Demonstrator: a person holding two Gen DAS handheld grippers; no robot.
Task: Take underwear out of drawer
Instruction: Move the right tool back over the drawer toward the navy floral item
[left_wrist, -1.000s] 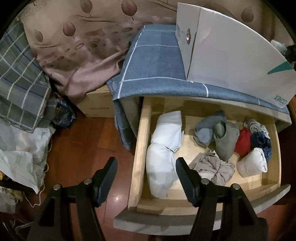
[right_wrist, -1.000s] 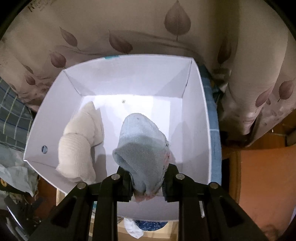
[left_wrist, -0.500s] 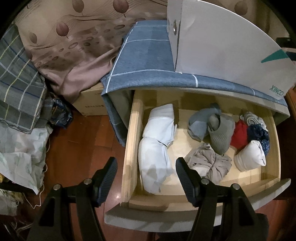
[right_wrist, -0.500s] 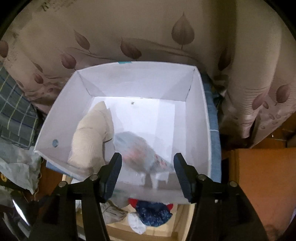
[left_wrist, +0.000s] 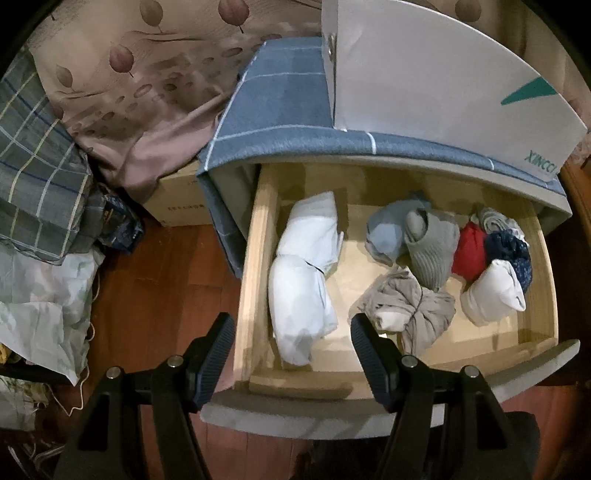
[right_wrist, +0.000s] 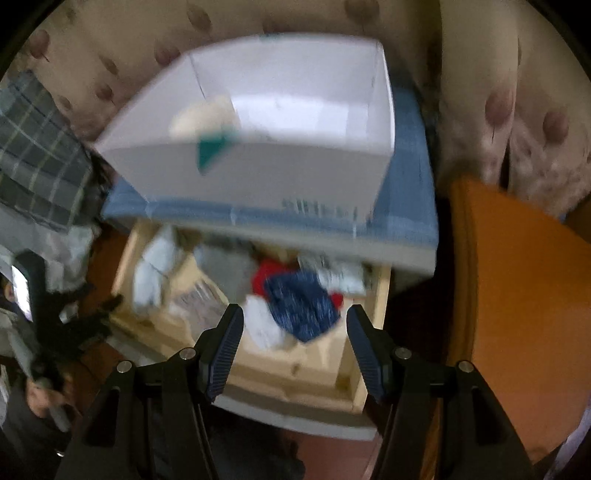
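Left wrist: left gripper (left_wrist: 291, 341) jaws apart, nothing between them, above the front-left corner of the open wooden drawer (left_wrist: 255, 258). In the drawer: white rolls (left_wrist: 303, 280) at left, grey, red, navy and beige underwear (left_wrist: 428, 251) bunched at right. White box (left_wrist: 436, 77) sits on the blue-cloth top behind the drawer.

Right wrist, blurred: right gripper (right_wrist: 294, 338) jaws apart, empty, over the drawer's right end, navy piece (right_wrist: 301, 304) below. Cream bundle (right_wrist: 203, 118) inside the box.
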